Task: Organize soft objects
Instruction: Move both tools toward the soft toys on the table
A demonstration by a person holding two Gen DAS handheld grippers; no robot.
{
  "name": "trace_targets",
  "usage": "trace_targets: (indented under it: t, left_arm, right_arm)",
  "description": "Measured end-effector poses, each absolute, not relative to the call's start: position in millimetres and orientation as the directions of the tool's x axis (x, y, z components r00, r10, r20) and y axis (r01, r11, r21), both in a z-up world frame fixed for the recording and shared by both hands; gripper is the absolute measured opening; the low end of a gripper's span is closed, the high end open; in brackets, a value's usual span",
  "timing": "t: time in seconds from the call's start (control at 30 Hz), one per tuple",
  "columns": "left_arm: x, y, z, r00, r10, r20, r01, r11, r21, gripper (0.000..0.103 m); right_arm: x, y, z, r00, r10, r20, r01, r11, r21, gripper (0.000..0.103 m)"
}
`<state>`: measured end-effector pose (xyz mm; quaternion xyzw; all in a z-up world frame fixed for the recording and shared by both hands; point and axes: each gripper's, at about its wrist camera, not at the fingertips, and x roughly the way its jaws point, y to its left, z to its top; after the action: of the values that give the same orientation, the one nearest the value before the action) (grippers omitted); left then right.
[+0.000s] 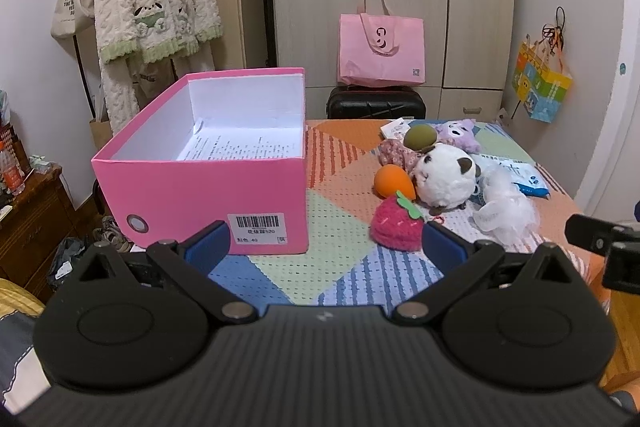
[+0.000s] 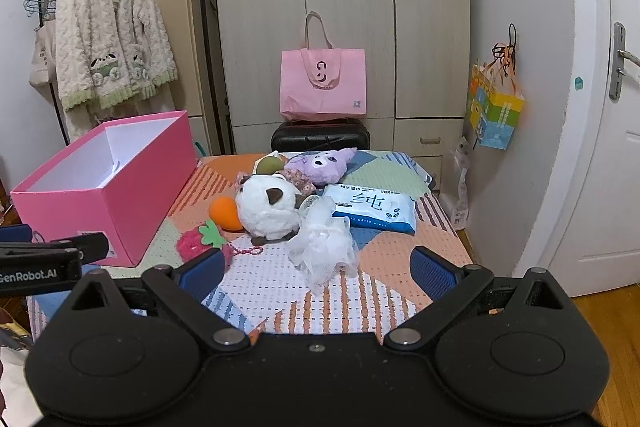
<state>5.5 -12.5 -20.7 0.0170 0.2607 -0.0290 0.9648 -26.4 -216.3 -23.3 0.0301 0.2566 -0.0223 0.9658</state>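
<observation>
Both grippers hang over the near edge of the table (image 1: 344, 187), each with its blue pads spread wide and nothing between them. The left gripper (image 1: 326, 247) faces the pink box (image 1: 200, 187), which sits open on the left side with a printed sheet inside. The right gripper (image 2: 316, 269) points at the pile on the right: a knitted strawberry (image 2: 200, 241) nearest, an orange ball (image 2: 226, 213) behind it, a white panda plush (image 2: 268, 207), a mesh bath puff (image 2: 324, 247), a pack of wipes (image 2: 372, 207) and a purple plush (image 2: 320, 167) at the far end.
</observation>
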Motion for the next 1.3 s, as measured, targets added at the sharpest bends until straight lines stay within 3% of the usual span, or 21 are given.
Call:
trace_targets:
  t: [1.3]
  left_arm:
    - [7.7,-6.3,-30.0,0.868,-0.034,-0.495,0.056,0.998,0.029,0.103]
  right_arm:
    - [-27.0,-218.8,-31.3,0.867,-0.030,-0.497,0.058,0.997,0.041,0.101]
